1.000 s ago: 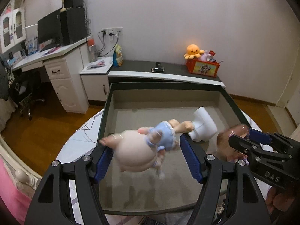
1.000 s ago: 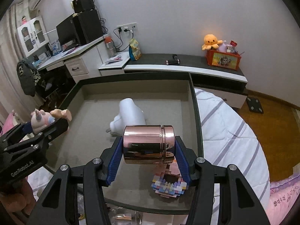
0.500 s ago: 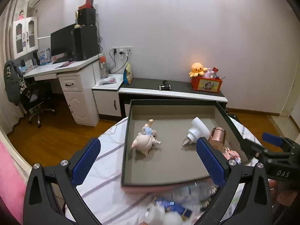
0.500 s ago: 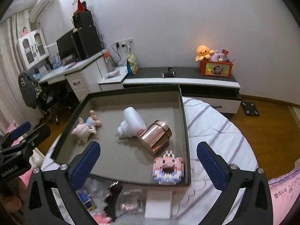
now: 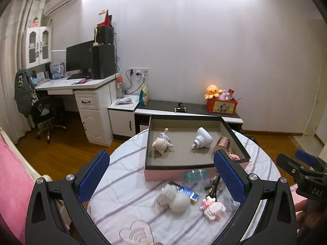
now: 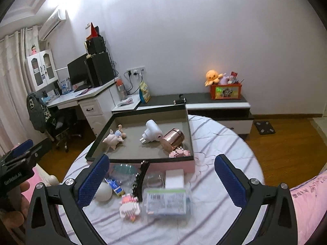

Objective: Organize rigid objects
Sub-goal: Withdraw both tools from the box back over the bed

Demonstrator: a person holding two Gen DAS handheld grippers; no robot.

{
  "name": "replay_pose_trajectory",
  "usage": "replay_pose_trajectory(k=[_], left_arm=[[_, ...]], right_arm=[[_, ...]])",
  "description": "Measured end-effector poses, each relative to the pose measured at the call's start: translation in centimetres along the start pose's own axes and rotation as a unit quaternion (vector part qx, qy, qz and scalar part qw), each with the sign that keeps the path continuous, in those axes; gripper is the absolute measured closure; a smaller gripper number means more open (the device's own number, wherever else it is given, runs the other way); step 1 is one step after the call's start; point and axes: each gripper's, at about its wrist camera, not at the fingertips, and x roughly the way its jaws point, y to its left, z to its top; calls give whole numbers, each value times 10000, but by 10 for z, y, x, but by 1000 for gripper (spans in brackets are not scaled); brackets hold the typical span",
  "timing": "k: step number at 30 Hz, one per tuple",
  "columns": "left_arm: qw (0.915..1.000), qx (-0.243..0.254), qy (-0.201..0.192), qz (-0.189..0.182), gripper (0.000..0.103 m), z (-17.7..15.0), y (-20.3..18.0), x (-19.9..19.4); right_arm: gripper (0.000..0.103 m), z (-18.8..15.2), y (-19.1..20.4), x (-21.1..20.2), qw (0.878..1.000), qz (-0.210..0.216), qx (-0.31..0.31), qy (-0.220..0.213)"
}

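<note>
Toys sit mid-frame inside a shallow dark-rimmed tray [image 6: 189, 130] with pink outer walls: a pale piglet doll [image 6: 114, 138] lying down, a smooth white plug [image 6: 152, 133], a shiny copper canister [image 6: 172, 142] on its side, a knobbly pink block figure [image 6: 179, 153]. Left gripper [image 5: 161, 176] and right gripper [image 6: 161, 176] gape wide, holding nothing.

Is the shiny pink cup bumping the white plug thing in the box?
Cannot tell. In the right wrist view the rose-gold cup sits right against the white plug, with no gap visible, but real contact isn't plain.
</note>
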Motion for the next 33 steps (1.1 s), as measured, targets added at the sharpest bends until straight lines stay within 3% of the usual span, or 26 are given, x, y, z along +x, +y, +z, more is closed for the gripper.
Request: replay_pose_trajectory(k=[13, 21, 33], left_arm=[[10000, 17, 15, 69, 0, -49, -14, -53], [9998, 64, 169, 77, 0, -69, -11, -63], [9997, -86, 204, 87, 0, -73, -2, -63]], right_arm=[[0, -47, 14, -71, 9989, -227, -122, -404], [0, -61, 29, -77, 9990, -133, -295, -320], [0, -63, 31, -73, 9990, -120, -315, -287]])
